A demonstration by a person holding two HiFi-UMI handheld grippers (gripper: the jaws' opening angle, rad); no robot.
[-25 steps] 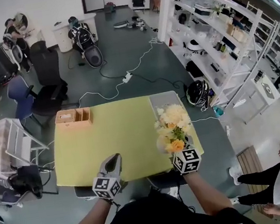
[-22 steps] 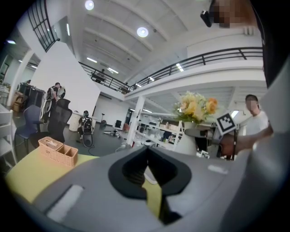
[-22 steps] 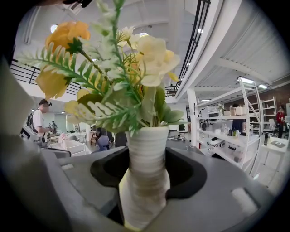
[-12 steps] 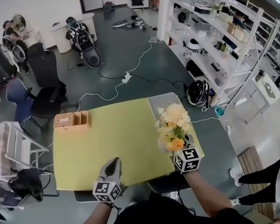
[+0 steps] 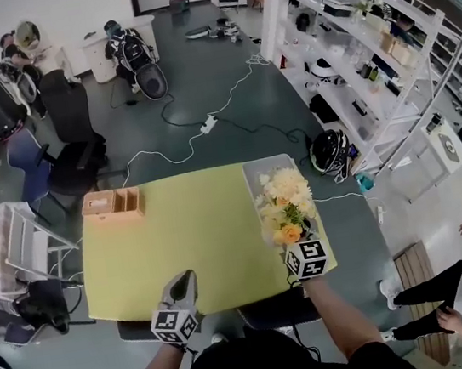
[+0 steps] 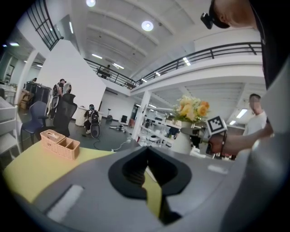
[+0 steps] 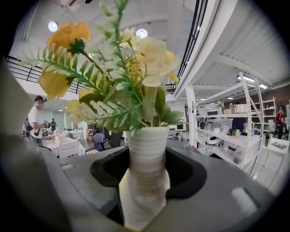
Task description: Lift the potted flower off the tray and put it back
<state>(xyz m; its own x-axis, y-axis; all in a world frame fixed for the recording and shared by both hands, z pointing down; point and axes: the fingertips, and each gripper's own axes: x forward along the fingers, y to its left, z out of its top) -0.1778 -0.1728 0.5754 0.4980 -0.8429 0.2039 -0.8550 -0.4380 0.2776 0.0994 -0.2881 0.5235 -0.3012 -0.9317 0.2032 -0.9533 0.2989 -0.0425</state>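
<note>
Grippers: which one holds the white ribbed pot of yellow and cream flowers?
The right gripper: its jaws clamp the white ribbed pot. The left gripper is shut and empty.

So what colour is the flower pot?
White, with ribbed bands; the pot shows best in the right gripper view.

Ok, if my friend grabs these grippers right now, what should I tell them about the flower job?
Left gripper: shut, empty, over the yellow table's near edge.
Right gripper: shut on the potted flower, which is upright at the near end of the gray tray.
Done: flower gripped. Can't tell if the pot touches the tray.
Left: set it down on the tray, open, back away.
</note>
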